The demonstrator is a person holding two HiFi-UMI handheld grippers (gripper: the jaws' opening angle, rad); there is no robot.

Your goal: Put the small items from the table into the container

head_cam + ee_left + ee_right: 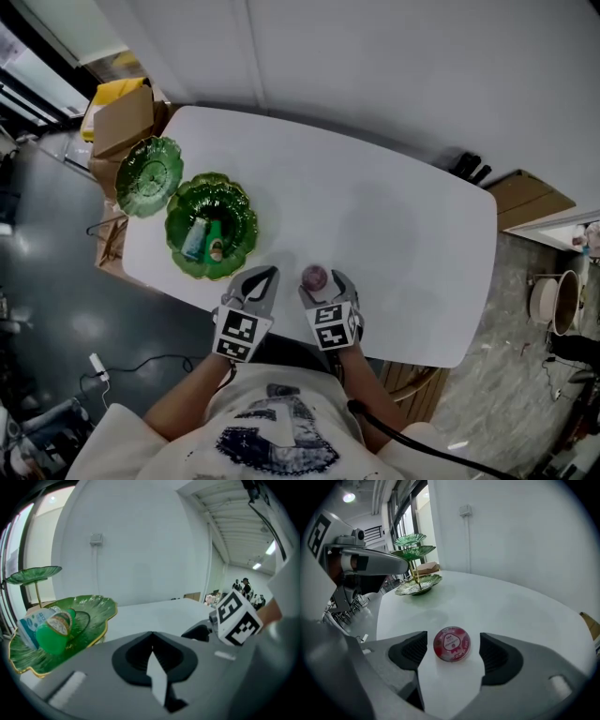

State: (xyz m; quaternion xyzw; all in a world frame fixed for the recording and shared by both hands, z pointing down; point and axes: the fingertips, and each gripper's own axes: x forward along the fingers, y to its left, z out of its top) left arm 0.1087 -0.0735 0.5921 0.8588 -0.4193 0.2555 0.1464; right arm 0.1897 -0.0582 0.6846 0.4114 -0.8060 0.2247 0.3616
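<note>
Pink-lidded tub [451,644], a small round item, sits near the front edge of a white table [403,206] with rounded corners, well apart from the green leaf-shaped tiered dish [246,208] at the table's left end. A green bottle [216,240] and a blue-and-white packet [194,240] lie side by side in the dish's lowest tier. A plain white wall rises behind the table, dark grey floor [47,281] lies to the left, and a cardboard box [122,120] stands beyond the dish. The right gripper [322,284] points steeply down at the tabletop with its jaws spread wide, the tub between them and clear of both pads. The left gripper [265,277], just beside it and between it and the dish, tilts down more gently, its jaws pressed together on nothing. Both grippers' marker cubes face up over the person's patterned shirt [272,441], and the hands holding them are hidden beneath. Print on the tub's lid is too small to read, and in the head view the dish's tiers overlap, so their number cannot be told there.
</note>
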